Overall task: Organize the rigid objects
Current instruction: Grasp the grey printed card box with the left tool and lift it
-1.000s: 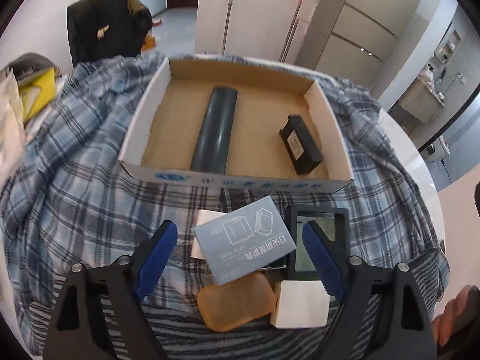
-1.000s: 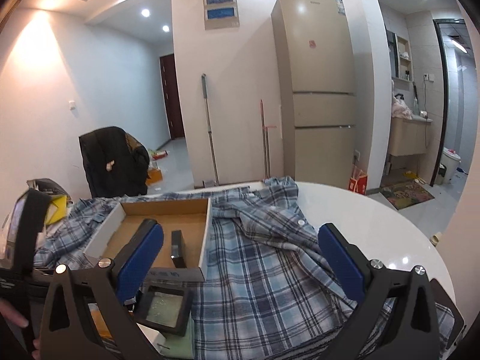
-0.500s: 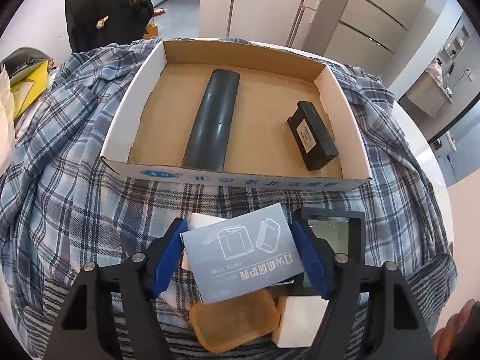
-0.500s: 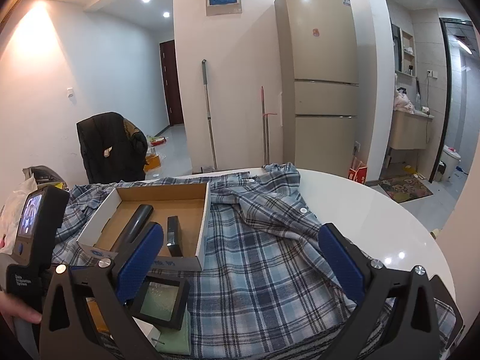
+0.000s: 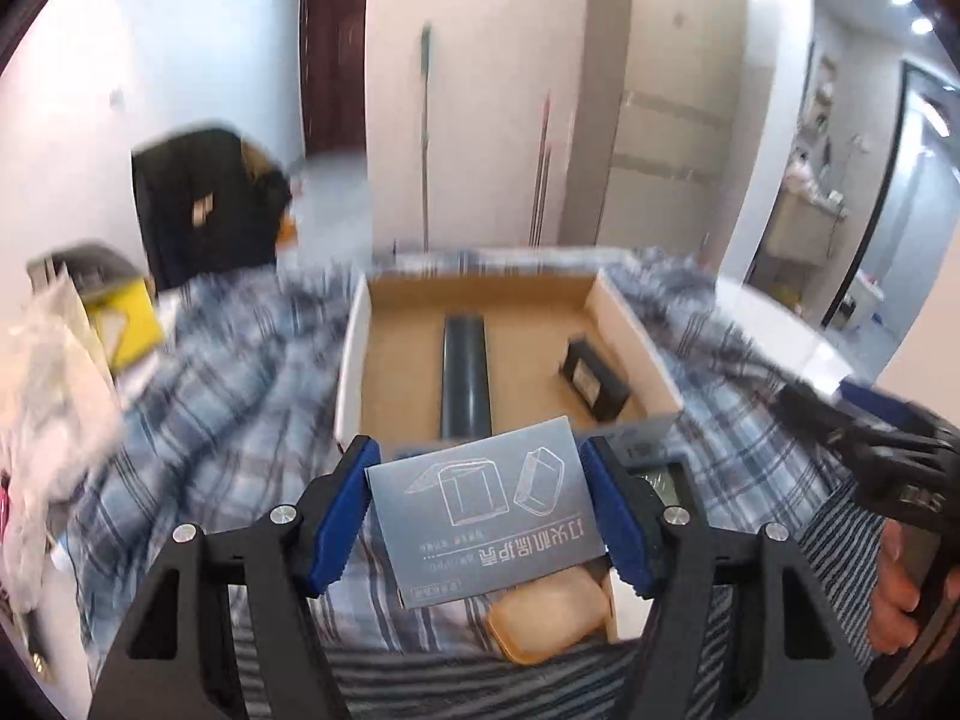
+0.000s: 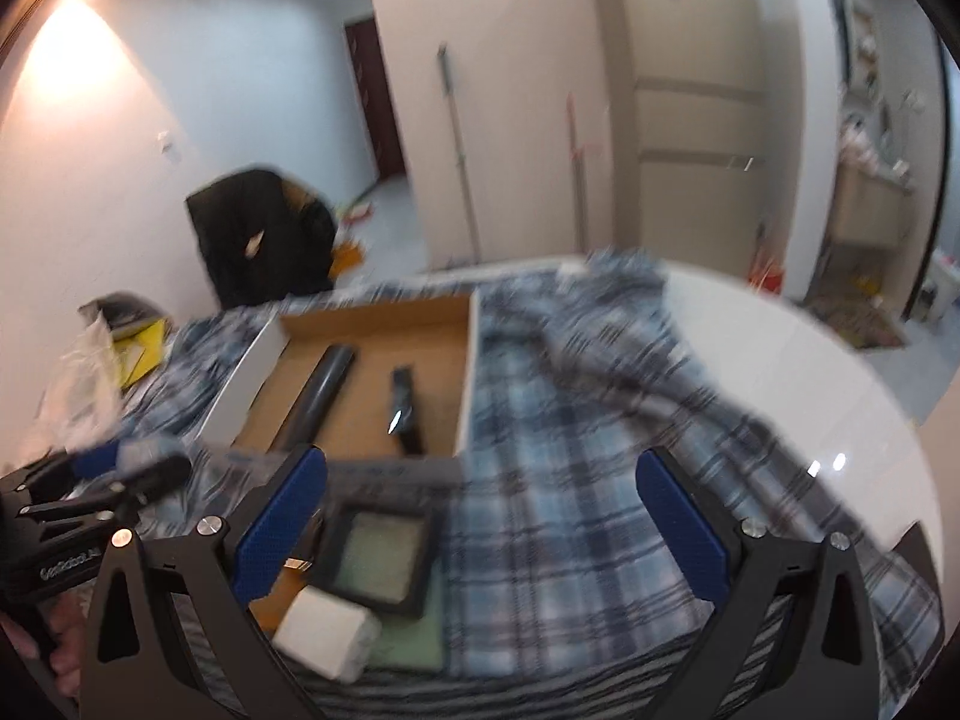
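**Grey-blue box clamped in the left gripper, short of the tray**

At far left of the left wrist view a yellow item (image 5: 123, 324) and clear plastic bag (image 5: 48, 372) lie at the edge of the plaid cloth (image 5: 228, 396) covering the desk. The left gripper (image 5: 480, 510) has just been closing, and its blue pads now press both short edges of the grey-blue box (image 5: 480, 510), which is off the cloth, tilted, on the near side of the cardboard tray (image 5: 354, 360). Inside the tray lie a dark cylinder (image 5: 465, 375) and, right of it, a black block (image 5: 594, 378). Beneath the box sit an orange soap-like piece (image 5: 549, 618) and a black-framed panel (image 5: 666, 480). The right gripper (image 6: 480, 534) stands wide, empty, above the panel and cloth.
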`<state>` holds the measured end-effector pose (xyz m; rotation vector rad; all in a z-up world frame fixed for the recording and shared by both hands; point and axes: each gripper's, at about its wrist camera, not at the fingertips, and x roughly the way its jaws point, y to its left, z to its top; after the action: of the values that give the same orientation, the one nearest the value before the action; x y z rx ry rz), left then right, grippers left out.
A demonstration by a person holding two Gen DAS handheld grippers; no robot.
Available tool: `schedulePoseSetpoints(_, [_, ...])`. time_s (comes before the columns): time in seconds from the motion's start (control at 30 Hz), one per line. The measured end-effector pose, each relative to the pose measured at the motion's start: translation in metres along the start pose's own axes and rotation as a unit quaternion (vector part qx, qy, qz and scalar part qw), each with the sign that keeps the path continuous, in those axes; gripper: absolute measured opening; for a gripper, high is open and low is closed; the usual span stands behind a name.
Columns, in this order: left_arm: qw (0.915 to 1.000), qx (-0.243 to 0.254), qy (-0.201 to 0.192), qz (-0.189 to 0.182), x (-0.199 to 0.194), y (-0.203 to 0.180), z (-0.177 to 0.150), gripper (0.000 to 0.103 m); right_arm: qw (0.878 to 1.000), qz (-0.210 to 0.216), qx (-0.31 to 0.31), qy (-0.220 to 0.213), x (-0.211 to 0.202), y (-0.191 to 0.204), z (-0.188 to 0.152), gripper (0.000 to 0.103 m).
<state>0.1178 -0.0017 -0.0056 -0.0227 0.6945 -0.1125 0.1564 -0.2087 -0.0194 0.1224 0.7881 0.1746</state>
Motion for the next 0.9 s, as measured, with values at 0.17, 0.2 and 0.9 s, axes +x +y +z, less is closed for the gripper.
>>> schedulePoseSetpoints(0.17, [0.9966, -0.01, -0.067, -0.046, -0.011, 0.012, -0.01, 0.071, 0.997, 0.009, 0.006, 0.075, 0.022, 0.017, -0.002, 0.103])
schedulePoseSetpoints(0.2, [0.9954, -0.009, -0.084, -0.046, -0.012, 0.014, -0.014, 0.071, 0.996, 0.002, 0.007, 0.084, 0.027, 0.021, -0.003, 0.101])
schedulePoseSetpoints(0.9, [0.9877, -0.055, -0.145, -0.023, -0.025, 0.043, -0.022, 0.071, 0.98, -0.049, -0.008, 0.191, 0.102, 0.053, -0.022, 0.087])
